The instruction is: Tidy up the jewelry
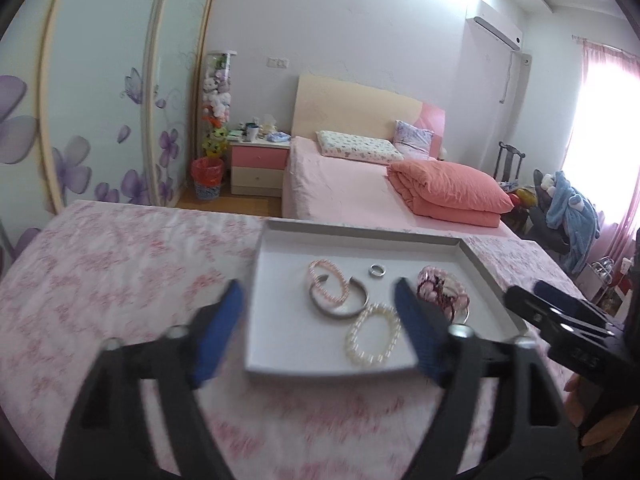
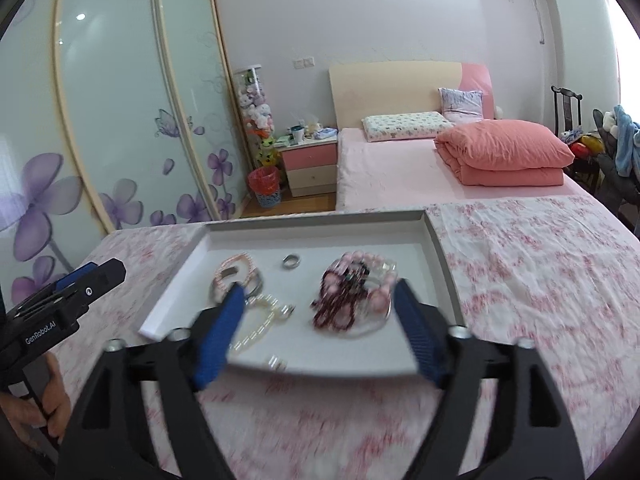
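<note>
A white tray (image 1: 280, 280) lies on the pink floral cloth and also shows in the right wrist view (image 2: 192, 264). In it lie a pink bead bracelet (image 1: 326, 286), a silver cuff bangle (image 1: 340, 300), a small silver ring (image 1: 376, 270), a white pearl bracelet (image 1: 373, 335) and a heap of pink and dark red beads (image 1: 442, 291). My left gripper (image 1: 318, 300) is open and empty, above the tray's near left part. My right gripper (image 2: 320, 300) is open and empty, above the bead heap (image 2: 354, 294), with the ring (image 2: 291, 261) beyond.
The cloth-covered table (image 1: 120, 280) extends left and right of the tray. Behind it stand a pink bed (image 1: 340, 184) with a folded quilt (image 1: 448, 192), a nightstand (image 1: 258, 164) and flowered wardrobe doors (image 1: 100, 120). A chair with clothes (image 1: 568, 200) is at the right.
</note>
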A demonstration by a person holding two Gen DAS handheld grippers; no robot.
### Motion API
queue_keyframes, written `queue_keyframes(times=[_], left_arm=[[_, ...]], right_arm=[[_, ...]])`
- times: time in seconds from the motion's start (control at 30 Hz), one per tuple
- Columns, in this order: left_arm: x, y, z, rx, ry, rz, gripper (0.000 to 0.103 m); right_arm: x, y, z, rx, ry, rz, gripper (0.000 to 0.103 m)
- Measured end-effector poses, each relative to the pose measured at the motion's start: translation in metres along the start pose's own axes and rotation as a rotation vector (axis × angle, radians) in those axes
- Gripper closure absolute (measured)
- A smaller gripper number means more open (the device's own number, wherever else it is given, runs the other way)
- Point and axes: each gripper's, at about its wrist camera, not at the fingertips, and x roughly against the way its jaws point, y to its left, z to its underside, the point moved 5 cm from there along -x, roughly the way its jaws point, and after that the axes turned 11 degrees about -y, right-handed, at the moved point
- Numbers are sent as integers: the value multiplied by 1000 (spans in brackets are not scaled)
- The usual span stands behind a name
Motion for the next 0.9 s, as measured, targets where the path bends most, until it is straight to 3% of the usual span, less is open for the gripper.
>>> queue_keyframes(times=[0.17, 0.33, 0.9], left_arm=[[55, 4, 10, -36, -51, -1, 4], [98, -3, 22, -86, -104, -22, 4], [150, -16, 56, -119, -151, -55, 4]], right_arm=[[38, 10, 14, 11, -12, 18, 3], [72, 22, 31, 47, -35, 24, 2], [130, 21, 59, 62, -131, 81, 2]])
